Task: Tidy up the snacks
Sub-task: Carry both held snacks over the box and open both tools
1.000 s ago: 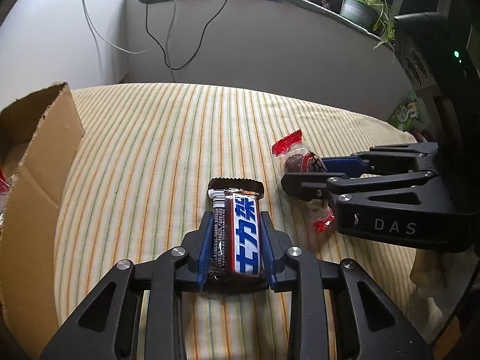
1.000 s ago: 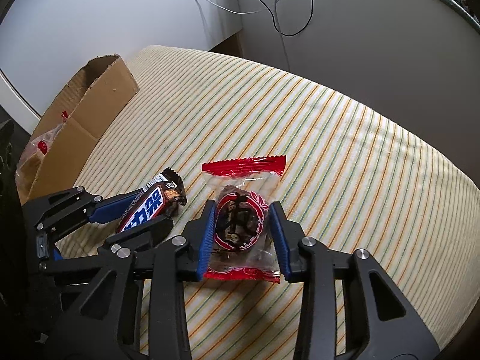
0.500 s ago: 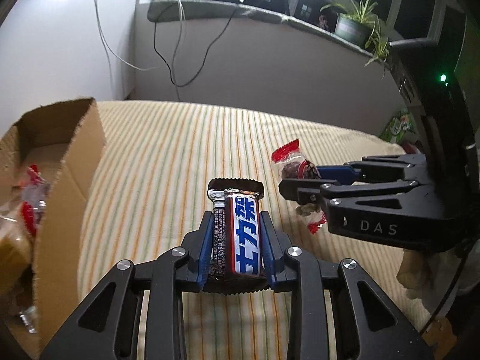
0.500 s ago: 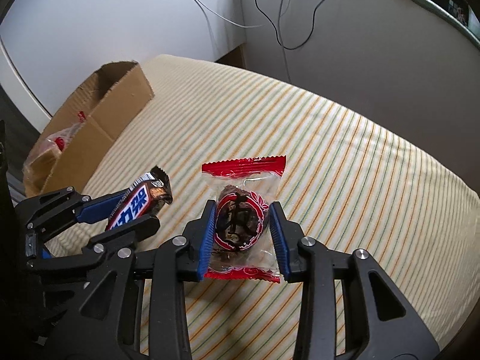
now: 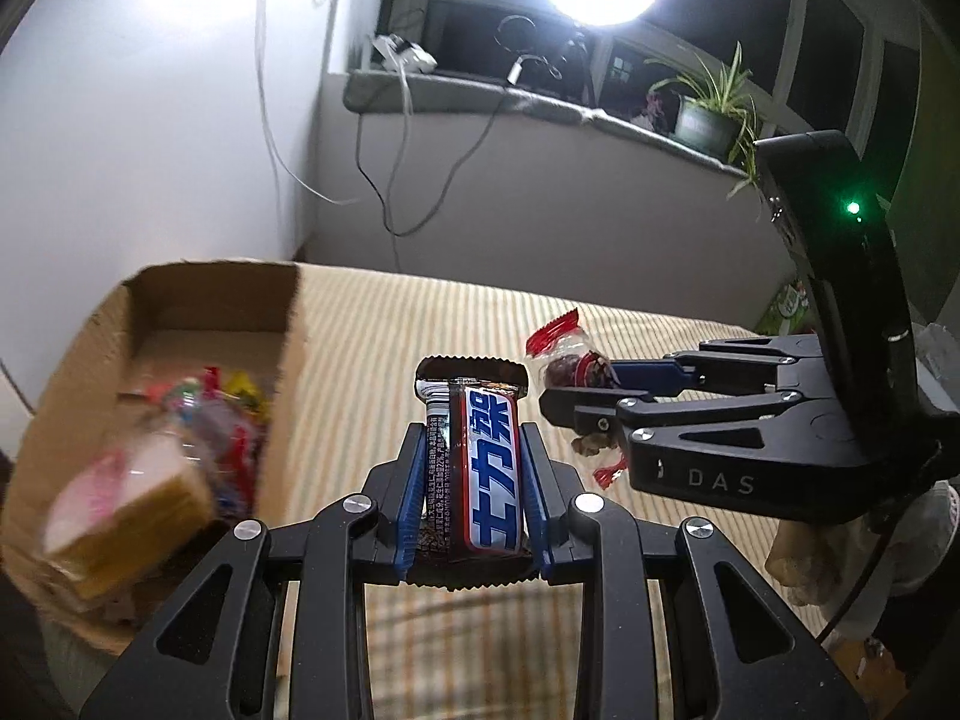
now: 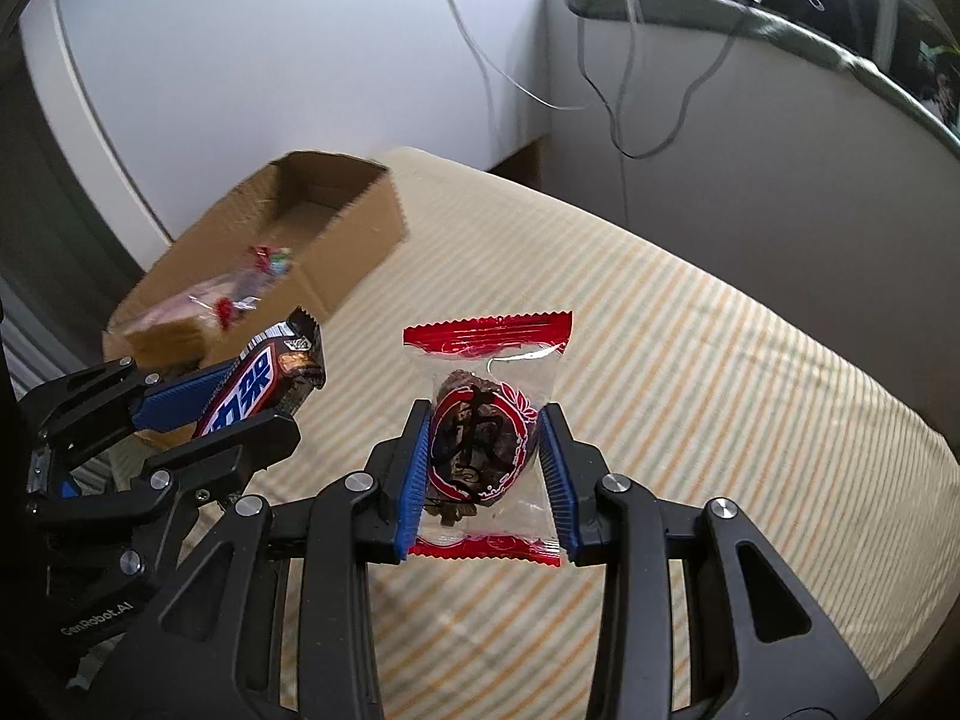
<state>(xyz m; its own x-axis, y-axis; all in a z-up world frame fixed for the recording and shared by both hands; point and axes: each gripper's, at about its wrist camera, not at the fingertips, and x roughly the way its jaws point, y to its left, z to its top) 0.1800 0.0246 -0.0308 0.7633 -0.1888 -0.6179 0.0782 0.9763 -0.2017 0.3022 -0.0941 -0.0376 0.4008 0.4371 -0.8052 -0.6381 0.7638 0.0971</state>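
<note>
Both of your hands have lifted off the striped bed (image 6: pixel 690 324) since a second ago and swung toward the cardboard box (image 5: pixel 180 312), which now fills far more of the left side in each view. Your left gripper (image 5: pixel 474 474) is closed on the chocolate bar (image 5: pixel 489 468), pads pressing its long edges, held in the air just beside the box's near wall. Your right gripper (image 6: pixel 486 468) is clamped across the red-edged sweet packet (image 6: pixel 486 414), also clear of the bed and further from the box. I'd watch the two grippers: they ride very close together, so a bump between them could knock the slippery packet loose, or the bar could catch the box wall if you drop it short. Only the right wrist view shows the box's empty far end; only the left shows the blurred yellow cake pack (image 5: pixel 138 516) filling its near end.
</note>
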